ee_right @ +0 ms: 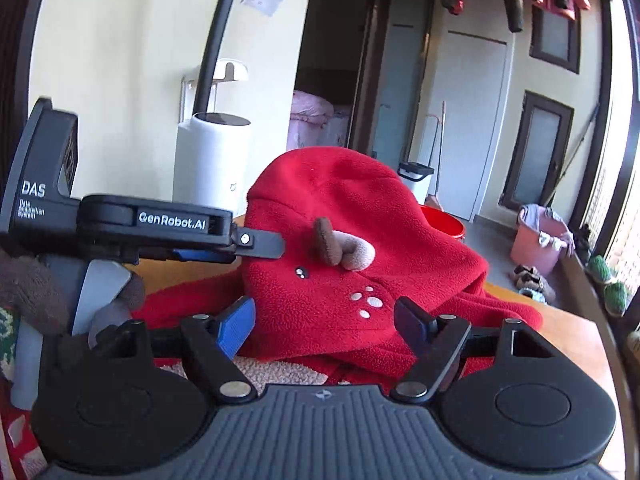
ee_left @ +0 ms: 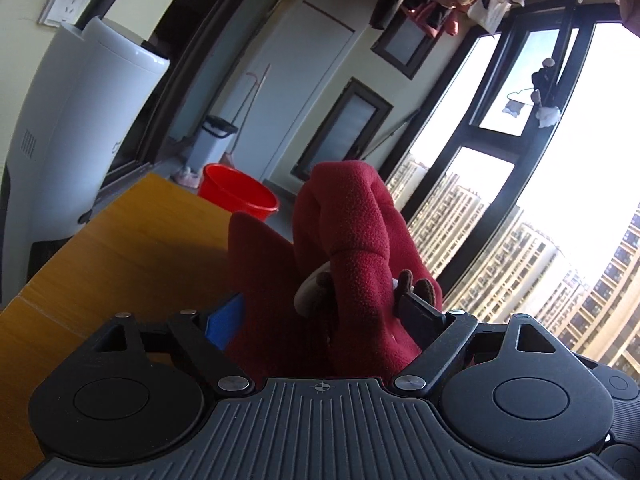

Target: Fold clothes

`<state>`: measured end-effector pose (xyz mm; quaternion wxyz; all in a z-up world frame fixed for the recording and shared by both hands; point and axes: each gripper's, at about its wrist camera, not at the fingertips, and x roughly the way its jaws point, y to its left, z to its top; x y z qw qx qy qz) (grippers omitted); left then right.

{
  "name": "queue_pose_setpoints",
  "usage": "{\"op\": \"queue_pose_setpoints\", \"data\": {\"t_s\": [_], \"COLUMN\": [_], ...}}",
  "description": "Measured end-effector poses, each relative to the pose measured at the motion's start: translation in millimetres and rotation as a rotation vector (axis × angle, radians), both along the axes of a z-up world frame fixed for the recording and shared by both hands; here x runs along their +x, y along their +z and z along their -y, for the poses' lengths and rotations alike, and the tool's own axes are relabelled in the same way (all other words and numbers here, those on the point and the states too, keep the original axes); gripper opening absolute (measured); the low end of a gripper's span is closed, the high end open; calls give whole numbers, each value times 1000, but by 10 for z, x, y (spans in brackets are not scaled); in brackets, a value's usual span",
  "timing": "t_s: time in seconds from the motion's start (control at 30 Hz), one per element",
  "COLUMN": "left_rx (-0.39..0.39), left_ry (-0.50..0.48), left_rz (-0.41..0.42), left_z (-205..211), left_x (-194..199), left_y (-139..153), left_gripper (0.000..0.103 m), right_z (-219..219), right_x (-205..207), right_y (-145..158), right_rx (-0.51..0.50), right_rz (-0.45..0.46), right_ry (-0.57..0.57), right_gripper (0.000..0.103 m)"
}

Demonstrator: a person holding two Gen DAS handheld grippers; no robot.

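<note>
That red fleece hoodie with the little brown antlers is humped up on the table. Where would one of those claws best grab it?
Probably the hood's loose lower edge, just under the white spots. There the red fleece hoodie folds into a thin lip that open fingers could straddle. Come in low from the near side, as the right claw points. The rounded crown looks too bulky, and the antlers too small.

The left gripper (ee_left: 324, 312) stands with its jaws wide apart, a bunched red fleece garment (ee_left: 344, 240) filling the space between them. The blue finger pad (ee_left: 226, 322) sits at the garment's left side; the dark finger (ee_left: 420, 312) is at its right, beside small brown trim. The garment rises in thick folds over a wooden table (ee_left: 132, 248). Beyond the table edge stands a red bucket (ee_left: 236, 194). A white appliance (ee_left: 88, 128) stands left; tall windows (ee_left: 520, 140) fill the right.
</note>
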<state>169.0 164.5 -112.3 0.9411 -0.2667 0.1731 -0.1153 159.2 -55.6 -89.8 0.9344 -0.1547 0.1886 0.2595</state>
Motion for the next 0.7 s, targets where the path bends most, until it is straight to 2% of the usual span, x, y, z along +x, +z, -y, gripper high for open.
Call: {"op": "queue_pose_setpoints", "data": {"t_s": [0.07,0.2,0.23,0.27,0.3,0.37,0.47,0.6,0.63,0.7], "left_rx": [-64,-93,-88,-82,-68,-43,-31,-48,-52,-50], "left_ry": [27,56,48,40,31,8,-15,-22,-24,-22], "left_rz": [13,-1,-4,-7,-3,-3,-14,-35,-42,-43], "left_z": [-103,-198,-188,-178,-153,-117,-75,-92,-96,-83], "left_x": [-28,-29,-21,-15,-24,-38,-4,30,40,53], "left_y": [-13,-43,-43,-44,-45,-59,-45,-65,-71,-57], "left_gripper": [96,99,99,99,100,101,102,103,103,103], "right_z": [-257,-665,-707,-749,-763,-658,-439,-139,-103,-98], "right_x": [-12,112,147,183,209,239,321,394,388,345], "right_y": [-83,-241,-279,-316,-339,-257,-37,273,310,308], "right_rx": [-88,-269,-325,-381,-438,-526,-646,-830,-856,-857], "right_rz": [41,109,121,134,155,209,309,540,574,582], "right_ry": [46,84,91,99,110,111,58,-66,-75,-70], "right_gripper": [77,75,67,38,29,23,21,21,21,21]}}
